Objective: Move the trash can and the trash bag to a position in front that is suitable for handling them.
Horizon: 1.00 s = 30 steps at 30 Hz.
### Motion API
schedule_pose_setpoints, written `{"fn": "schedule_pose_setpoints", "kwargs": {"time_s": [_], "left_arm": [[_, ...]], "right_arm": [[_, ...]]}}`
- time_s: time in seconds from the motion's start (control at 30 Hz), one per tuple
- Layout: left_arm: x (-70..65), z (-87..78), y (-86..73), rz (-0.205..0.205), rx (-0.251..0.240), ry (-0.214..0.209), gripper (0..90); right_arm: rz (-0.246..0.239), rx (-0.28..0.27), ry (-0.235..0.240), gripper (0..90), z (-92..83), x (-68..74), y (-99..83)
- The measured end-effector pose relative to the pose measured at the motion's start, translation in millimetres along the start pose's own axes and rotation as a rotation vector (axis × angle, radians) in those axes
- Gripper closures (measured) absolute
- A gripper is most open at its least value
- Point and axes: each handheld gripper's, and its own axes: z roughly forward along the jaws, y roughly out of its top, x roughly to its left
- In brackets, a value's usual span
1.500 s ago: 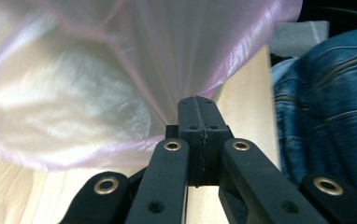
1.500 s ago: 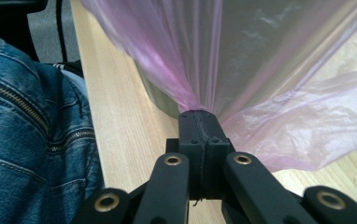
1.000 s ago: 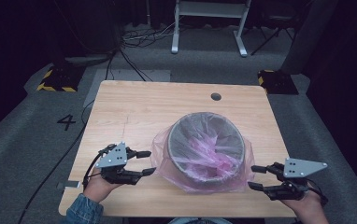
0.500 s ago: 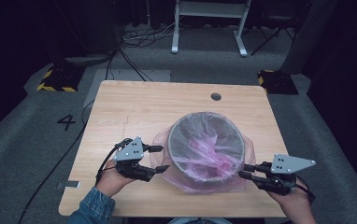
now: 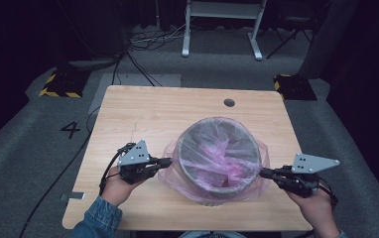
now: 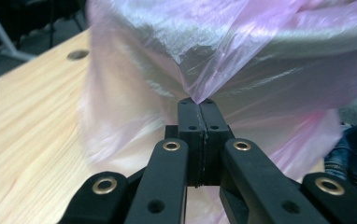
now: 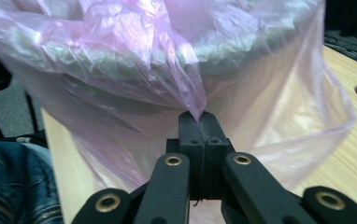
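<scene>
Both grippers have come in from the table's sides to the bin since the earlier frames, and their jaws have just been closing, each now pinching a fold of the pink bag. Left of the bin, bare tabletop (image 5: 128, 119) runs out to the left edge, and the left gripper (image 5: 166, 161) lies level over it, its jaws pressed together on the bag (image 6: 134, 60) just below the rim on that side. The bin (image 5: 219, 157) stands on the near middle of the table, close to the front edge, its bag draped over the rim and hanging loosely down the outside. Behind it the wood is open back to a small round hole (image 5: 229, 102). The right gripper (image 5: 264, 172) meets the bag at the bin's right side, jaws clamped on the film, near the table's right edge.
</scene>
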Motion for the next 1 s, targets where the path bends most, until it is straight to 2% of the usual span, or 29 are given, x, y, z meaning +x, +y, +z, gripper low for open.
{"fn": "schedule_pose_setpoints", "kwargs": {"time_s": [0.17,0.27,0.37,0.47,0.6,0.73,0.83,0.93,0.97,1.0], "left_arm": [[15.5,4.2,-13.9,-0.068,0.034,0.035,89.6],[21.5,10.4,-19.7,-0.089,0.059,0.044,89.6],[24.7,18.2,-23.5,-0.097,0.08,0.04,89.5],[25.3,29.1,-26.1,-0.095,0.123,0.024,89.6],[23.6,44.2,-31.0,-0.094,0.199,0.005,89.6],[21.5,53.4,-41.2,-0.1,0.244,-0.023,89.6],[21.4,53.0,-45.8,-0.122,0.231,-0.041,89.6],[21.0,50.7,-45.1,-0.117,0.224,-0.023,89.4],[20.7,48.4,-44.4,-0.113,0.207,-0.009,86.4],[20.3,45.3,-43.4,-0.113,0.178,-0.003,79.6]], "right_arm": [[0.037,0.032,-0.016,90.0,7.6,-14.5,-8.2],[0.052,0.049,-0.013,90.0,15.0,-21.2,-12.7],[0.068,0.058,-0.008,90.0,22.7,-27.3,-15.7],[0.08,0.074,-0.003,90.0,31.6,-32.3,-19.2],[0.107,0.127,0.018,90.0,45.3,-37.9,-30.5],[0.132,0.178,0.026,90.0,52.7,-39.3,-44.5],[0.153,0.183,0.027,90.0,51.8,-40.3,-51.2],[0.157,0.182,0.016,90.0,48.6,-41.8,-51.8],[0.156,0.182,0.014,90.0,47.5,-41.9,-51.3],[0.152,0.178,0.011,87.1,46.1,-42.0,-50.9]]}}
